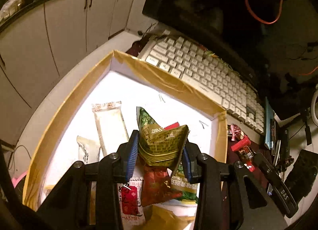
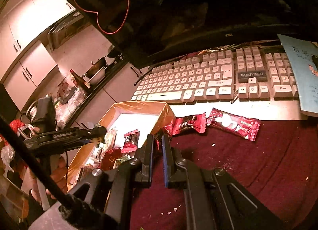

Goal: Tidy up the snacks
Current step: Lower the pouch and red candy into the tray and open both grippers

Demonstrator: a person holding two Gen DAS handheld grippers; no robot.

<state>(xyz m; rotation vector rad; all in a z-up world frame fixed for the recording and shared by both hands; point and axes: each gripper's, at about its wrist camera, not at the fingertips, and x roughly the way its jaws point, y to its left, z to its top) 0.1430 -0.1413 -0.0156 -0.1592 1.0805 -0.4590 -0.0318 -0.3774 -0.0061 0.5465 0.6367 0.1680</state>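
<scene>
My left gripper [image 1: 161, 139] is shut on a gold-and-green snack packet [image 1: 166, 144], which it holds above a gold-rimmed box [image 1: 165, 77] with a white floor. Inside the box lie a long beige wrapper [image 1: 110, 120], a green packet [image 1: 146, 117] and red packets [image 1: 156, 185]. My right gripper [image 2: 158, 141] is shut, low over the maroon cloth at the box's near corner [image 2: 166, 111]. A crinkled red foil candy [image 2: 168, 128] lies just past its tips; I cannot tell whether it is pinched. Two red packets [image 2: 188, 122] [image 2: 234, 123] lie on the cloth beyond.
A white keyboard [image 2: 198, 79] runs along the back under a dark monitor [image 2: 198, 21]. A blue booklet [image 2: 304, 75] lies at the right. Crumbs dot the maroon cloth [image 2: 248, 170]. A cluttered counter with a pan and a bottle [image 2: 79, 80] stands to the left.
</scene>
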